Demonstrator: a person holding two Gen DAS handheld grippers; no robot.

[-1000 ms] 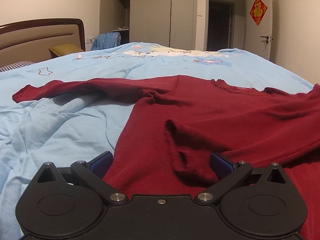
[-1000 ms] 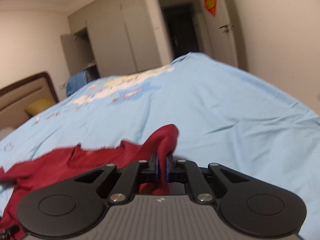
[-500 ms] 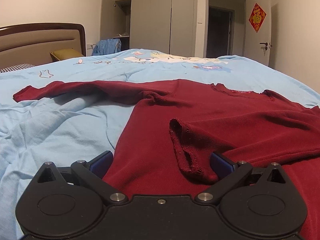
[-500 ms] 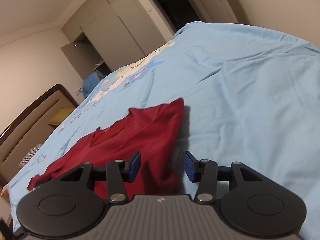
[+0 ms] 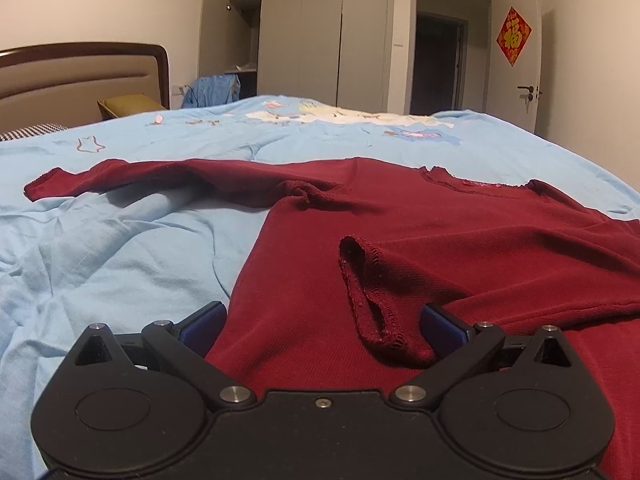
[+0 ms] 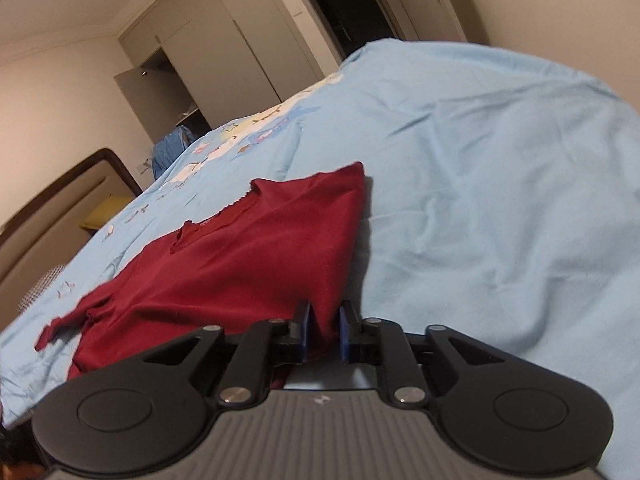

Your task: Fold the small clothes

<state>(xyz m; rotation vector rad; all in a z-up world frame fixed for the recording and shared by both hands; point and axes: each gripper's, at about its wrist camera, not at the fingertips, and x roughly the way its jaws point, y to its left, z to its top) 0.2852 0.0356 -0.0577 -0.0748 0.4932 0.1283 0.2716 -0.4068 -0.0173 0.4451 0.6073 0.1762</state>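
Dark red fabric covers the near part of the bed: a long-sleeved top [image 5: 420, 240] lies face up on the light blue bedspread [image 5: 100, 248], its neckline toward the far end. One sleeve [image 5: 132, 174] stretches out flat toward the headboard [image 5: 80, 76], while the other sleeve is folded in across the body, its cuff [image 5: 372, 300] lying open on the chest.

The left tool [image 5: 322, 324] sits low over the top with its jaws spread wide; the blue pads [image 5: 202, 320] stand on either side of the folded cuff and body cloth, gripping nothing.

The right tool [image 6: 324, 332] is at the side edge of the top [image 6: 248, 248], beside bare bedspread [image 6: 500, 200]. Its jaws are narrow, with a strip of the red cloth running between the blue pads [image 6: 304, 330]; whether they pinch it tightly cannot be told.

Beyond the bed stand grey wardrobes [image 5: 320, 32], one door ajar.
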